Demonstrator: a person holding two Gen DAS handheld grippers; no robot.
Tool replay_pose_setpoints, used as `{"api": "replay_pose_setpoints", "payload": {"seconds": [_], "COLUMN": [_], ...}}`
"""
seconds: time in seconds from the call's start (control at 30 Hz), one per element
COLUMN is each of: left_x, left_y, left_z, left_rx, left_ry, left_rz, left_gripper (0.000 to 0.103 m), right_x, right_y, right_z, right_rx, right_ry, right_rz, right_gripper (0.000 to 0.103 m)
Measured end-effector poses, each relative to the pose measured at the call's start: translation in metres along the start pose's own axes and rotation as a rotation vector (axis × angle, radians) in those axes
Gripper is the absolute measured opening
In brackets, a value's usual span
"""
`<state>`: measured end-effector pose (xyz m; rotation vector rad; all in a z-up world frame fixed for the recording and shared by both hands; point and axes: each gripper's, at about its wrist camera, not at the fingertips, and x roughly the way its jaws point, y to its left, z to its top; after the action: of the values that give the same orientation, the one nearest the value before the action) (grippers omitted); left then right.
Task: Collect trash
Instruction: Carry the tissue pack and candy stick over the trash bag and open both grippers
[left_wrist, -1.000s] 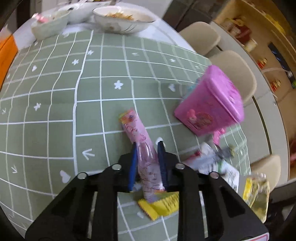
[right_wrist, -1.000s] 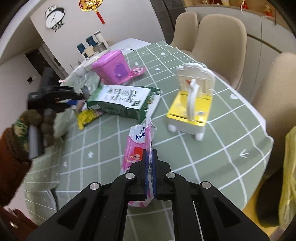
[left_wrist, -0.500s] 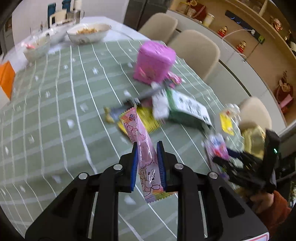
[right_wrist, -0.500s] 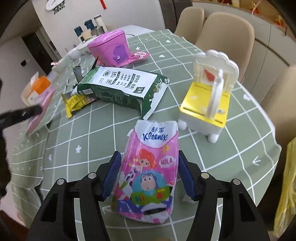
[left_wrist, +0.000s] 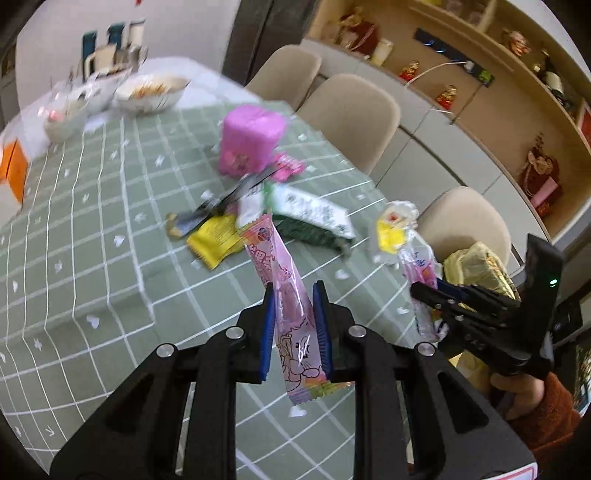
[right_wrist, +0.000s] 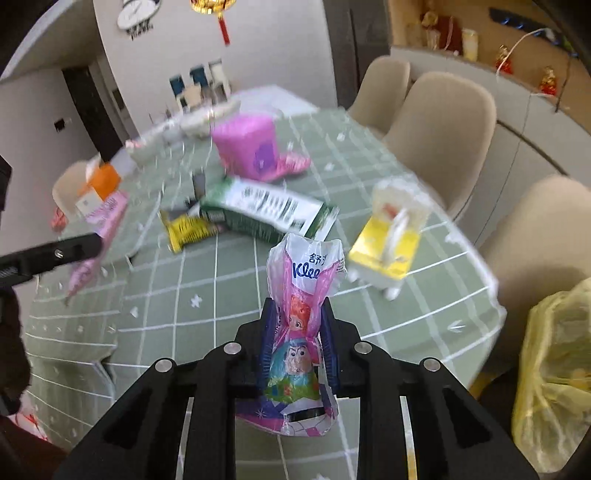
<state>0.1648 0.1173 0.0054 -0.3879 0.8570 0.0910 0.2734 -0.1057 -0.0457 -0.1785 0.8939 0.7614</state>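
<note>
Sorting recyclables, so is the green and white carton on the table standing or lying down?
Lying down: the green carton rests on its broad side on the tablecloth, printed panel up.

The left claw (left_wrist: 293, 295) pinches a long pink snack wrapper (left_wrist: 286, 295) above the green checked table (left_wrist: 92, 221). At two o'clock the right claw (left_wrist: 424, 291) grips a pink tissue packet (left_wrist: 421, 269), while a yellow wrapper (left_wrist: 216, 238) and green carton (left_wrist: 314, 219) lie toward twelve.

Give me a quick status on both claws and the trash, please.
Left claw shut on long pink snack wrapper, lifted. Right claw shut on pink Kleenex tissue pack. Yellow plastic bag off the table's edge, nothing blocking.
</note>
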Motion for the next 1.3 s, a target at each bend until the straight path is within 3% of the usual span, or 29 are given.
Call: {"api": "replay_pose_setpoints", "payload": {"seconds": [0.2, 0.4, 0.67, 0.83, 1.17, 1.3], "left_x": [-0.008, -0.001, 0.018, 0.038, 0.084, 0.102], "left_y": [-0.068, -0.151, -0.246, -0.285, -0.352, -0.375], "left_z": [0.013, 0.021, 0.020, 0.025, 0.018, 0.015], "left_rx": [0.103, 0.233, 0.360, 0.328, 0.324, 0.333], "left_ry": [-0.069, -0.104, -0.107, -0.086, -0.014, 0.016], "left_rz": [-0.043, -0.112, -0.207, -0.343, -0.442, -0.443], "left_gripper": [0.019, 0.019, 0.019, 0.019, 0.019, 0.019], "right_x": [-0.069, -0.136, -0.187, -0.207, -0.237, -0.244], "right_y": [-0.029, -0.083, -0.149, -0.184, -0.240, -0.259], "right_z": [0.003, -0.010, -0.036, -0.051, -0.076, -0.083], "right_rx": [-0.017, 0.027, 0.116, 0.152, 0.201, 0.223], "right_ry": [-0.115, -0.207, -0.274, -0.292, -0.322, -0.329], "right_rz": [-0.069, -0.157, -0.253, -0.325, -0.389, -0.412], "right_gripper": [0.023, 0.023, 0.023, 0.023, 0.023, 0.023]}}
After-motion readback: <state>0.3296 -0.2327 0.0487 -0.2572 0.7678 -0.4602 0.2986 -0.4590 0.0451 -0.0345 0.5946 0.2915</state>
